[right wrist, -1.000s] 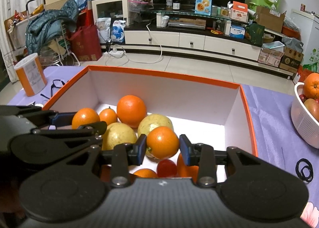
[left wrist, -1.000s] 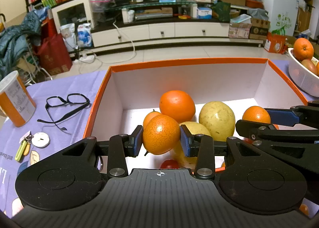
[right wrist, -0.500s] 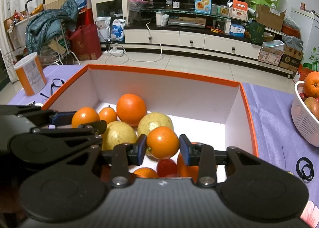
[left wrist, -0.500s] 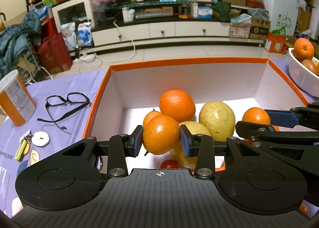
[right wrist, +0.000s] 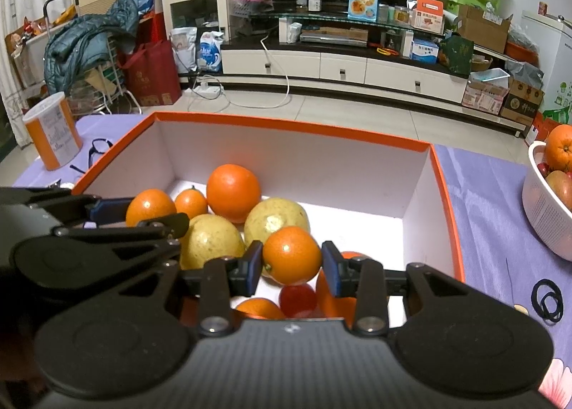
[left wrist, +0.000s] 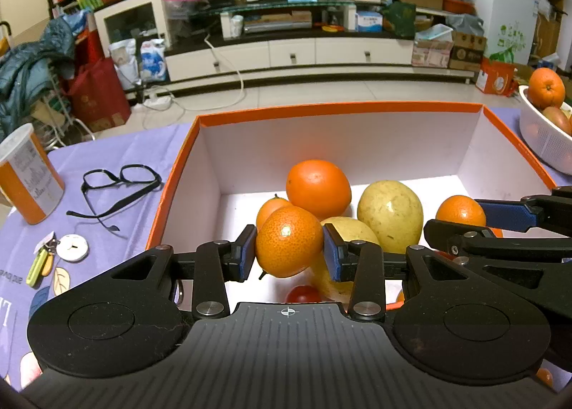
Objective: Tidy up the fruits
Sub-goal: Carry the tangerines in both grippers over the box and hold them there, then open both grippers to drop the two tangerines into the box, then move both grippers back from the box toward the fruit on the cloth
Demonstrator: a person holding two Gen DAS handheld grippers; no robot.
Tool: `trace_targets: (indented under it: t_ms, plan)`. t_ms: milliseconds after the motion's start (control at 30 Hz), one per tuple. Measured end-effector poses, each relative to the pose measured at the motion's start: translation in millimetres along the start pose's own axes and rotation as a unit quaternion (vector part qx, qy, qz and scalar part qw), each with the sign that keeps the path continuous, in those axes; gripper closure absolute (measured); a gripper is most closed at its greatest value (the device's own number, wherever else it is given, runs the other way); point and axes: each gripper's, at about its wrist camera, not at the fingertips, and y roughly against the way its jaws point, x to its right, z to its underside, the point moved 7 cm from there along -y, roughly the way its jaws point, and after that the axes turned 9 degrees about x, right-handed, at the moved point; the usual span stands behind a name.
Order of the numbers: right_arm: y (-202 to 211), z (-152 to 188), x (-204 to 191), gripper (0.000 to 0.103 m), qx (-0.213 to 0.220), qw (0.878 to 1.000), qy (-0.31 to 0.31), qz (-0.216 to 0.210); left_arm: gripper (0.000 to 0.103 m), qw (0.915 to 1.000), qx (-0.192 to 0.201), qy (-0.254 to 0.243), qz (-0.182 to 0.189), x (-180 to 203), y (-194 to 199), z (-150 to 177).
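While each claw pinches a small orange, left gripper (left wrist: pixel 289 254) and right gripper (right wrist: pixel 290 269) hang over the orange-rimmed box (left wrist: pixel 336 109) of fruit; a red fruit (right wrist: pixel 297 297) below is half hidden.

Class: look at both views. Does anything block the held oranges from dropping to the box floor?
Yes. Pears and other fruit lie heaped under both tongs; bare box floor shows farther right.

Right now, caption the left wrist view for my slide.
Left gripper clamps a small orange mandarin above the orange-rimmed white box of fruit.
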Motion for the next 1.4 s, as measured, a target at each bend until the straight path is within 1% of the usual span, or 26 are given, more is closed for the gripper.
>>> trace_targets:
  t_ms: [100,133,167,233,300,400,467,600,700,767,867,967,1000,1100,1167,1233,1400]
  plan:
    - [-0.1,-2.5,-0.1,0.065,-0.001,1.0,0.001,0.0,0.093,1.0,-0.001,0.0,0.002,0.5,0.0,2.0]
    - [-0.1,-2.5,0.0,0.064,0.001,1.0,0.002,0.001,0.085,1.0,0.001,-0.001,0.001,0.4,0.6,2.4]
    - [-0.3,-2.7,1.0,0.061,0.001,1.0,0.001,0.001,0.08,1.0,0.002,-0.002,-0.003,0.0,1.0,2.0]
    - [0.4,-3.0,3.5,0.059,0.005,1.0,0.003,0.007,0.057,0.9999,0.014,-0.004,-0.007,-2.0,4.6,-3.9]
    - [4.6,-5.9,7.5,0.056,0.015,1.0,0.001,0.011,0.045,0.9997,0.025,0.003,-0.007,-6.5,11.3,-8.8]
    - [19.4,-14.9,14.8,0.051,0.045,0.999,-0.006,0.012,0.045,0.9987,0.045,0.023,0.013,-15.3,26.3,-18.5]
    - [32.8,-22.3,20.1,0.051,0.067,0.998,-0.007,0.01,0.045,0.9974,0.062,0.032,0.02,-23.5,38.1,-26.4]
    - [66.2,-30.8,34.9,0.047,0.106,0.994,-0.005,0.0,0.046,0.9954,0.087,0.03,0.025,-37.4,62.0,-31.8]
    - [102.3,-27.0,51.9,0.041,0.126,0.992,-0.002,-0.002,0.046,0.9937,0.103,0.035,0.028,-45.4,84.9,-24.7]
    - [124.0,-17.8,63.8,0.04,0.127,0.992,-0.007,-0.002,0.045,0.9926,0.104,0.047,0.041,-46.8,98.3,-13.8]
    - [153.1,14.1,80.6,0.039,0.111,0.993,-0.027,-0.006,0.045,0.9929,0.09,0.049,0.061,-41.5,111.8,8.3]
    - [164.3,52.2,82.1,0.039,0.082,0.996,-0.034,-0.017,0.046,0.9952,0.066,0.021,0.069,-27.8,117.9,35.8]
    - [163.9,62.7,79.8,0.039,0.07,0.997,-0.027,-0.02,0.048,0.9958,0.057,0.011,0.072,-22.5,118.4,44.8]
    - [155.9,95.2,63.3,0.039,0.036,0.998,0.023,-0.037,0.048,0.9952,0.04,-0.015,0.088,-6.6,117.6,61.8]
    - [147.1,106.5,52.7,0.039,0.022,0.998,0.05,-0.044,0.048,0.9941,0.039,-0.032,0.096,4.3,114.9,67.5]
    - [137.5,112.3,46.8,0.039,0.006,0.997,0.05,-0.054,0.048,0.9939,0.034,-0.042,0.095,7.7,110.5,72.2]
    - [120.1,114.2,38.3,0.04,-0.008,0.996,0.067,-0.057,0.049,0.9945,0.007,-0.043,0.095,1.7,92.7,80.2]
